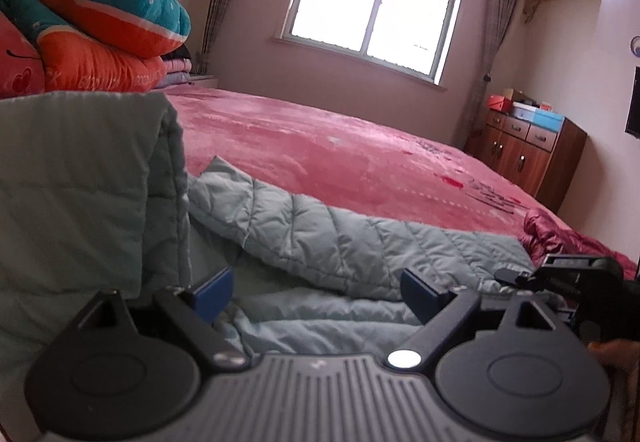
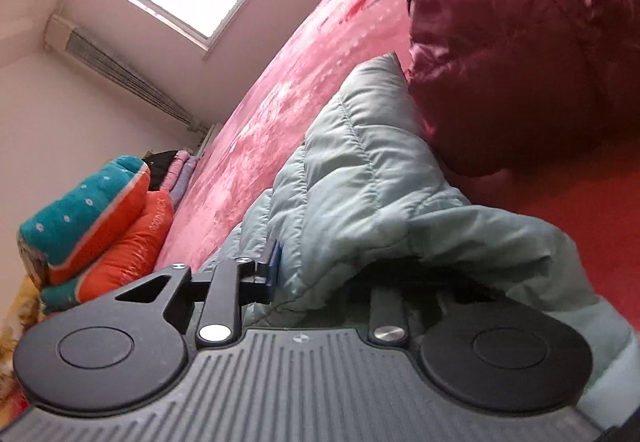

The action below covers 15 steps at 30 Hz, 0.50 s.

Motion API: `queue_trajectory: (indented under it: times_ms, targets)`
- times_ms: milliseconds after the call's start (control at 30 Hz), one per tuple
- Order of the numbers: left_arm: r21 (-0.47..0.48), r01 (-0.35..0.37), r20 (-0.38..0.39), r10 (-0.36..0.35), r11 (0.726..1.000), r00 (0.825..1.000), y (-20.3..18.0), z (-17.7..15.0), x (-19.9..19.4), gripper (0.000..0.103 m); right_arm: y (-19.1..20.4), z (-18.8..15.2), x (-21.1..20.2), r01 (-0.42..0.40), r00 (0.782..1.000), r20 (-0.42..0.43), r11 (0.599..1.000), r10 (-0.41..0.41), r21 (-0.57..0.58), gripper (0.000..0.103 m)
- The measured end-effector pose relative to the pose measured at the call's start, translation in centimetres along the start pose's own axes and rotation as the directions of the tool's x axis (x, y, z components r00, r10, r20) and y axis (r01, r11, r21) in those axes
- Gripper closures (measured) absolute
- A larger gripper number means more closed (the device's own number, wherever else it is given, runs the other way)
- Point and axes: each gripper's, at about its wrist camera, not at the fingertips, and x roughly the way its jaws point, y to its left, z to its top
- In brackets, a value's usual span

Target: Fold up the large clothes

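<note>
At the left corner of the bed [image 1: 320, 145], against the wall, a pile of folded quilts [image 1: 108, 13] in teal and orange is stacked. Just in front of it a pale green quilted jacket [image 1: 320, 242] lies along the bed's near edge, 1 thick fold of it standing up on the left. The left gripper [image 1: 316, 292] hovers low over the jacket with its 2 blue pads spread wide and nothing between them. Further right, the right gripper [image 2: 340, 274] is clamped on a bunched fold of the jacket, its left pad pressed into the fabric and its right finger buried under it. A dark red puffy garment [image 2: 520, 53] sits beside the jacket's right end at the bed's right edge.
</note>
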Motion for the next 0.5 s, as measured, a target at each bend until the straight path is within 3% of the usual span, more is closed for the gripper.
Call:
queue_trajectory:
  times_ms: [167, 500]
  targets:
    - [0.001, -0.003, -0.007, 0.003, 1.0, 1.0, -0.1, -0.1, 0.0, 0.012, -0.4, 0.0, -1.8, 0.019, 1.0, -0.007, 0.999, -0.018, 0.028, 0.089]
    - [0.008, 0.02, 0.001, -0.02, 1.0, 1.0, -0.7, 0.0, 0.0, 0.012, -1.9, -1.3, -6.2, 0.127, 0.991, -0.043, 0.991, -0.128, -0.031, 0.091]
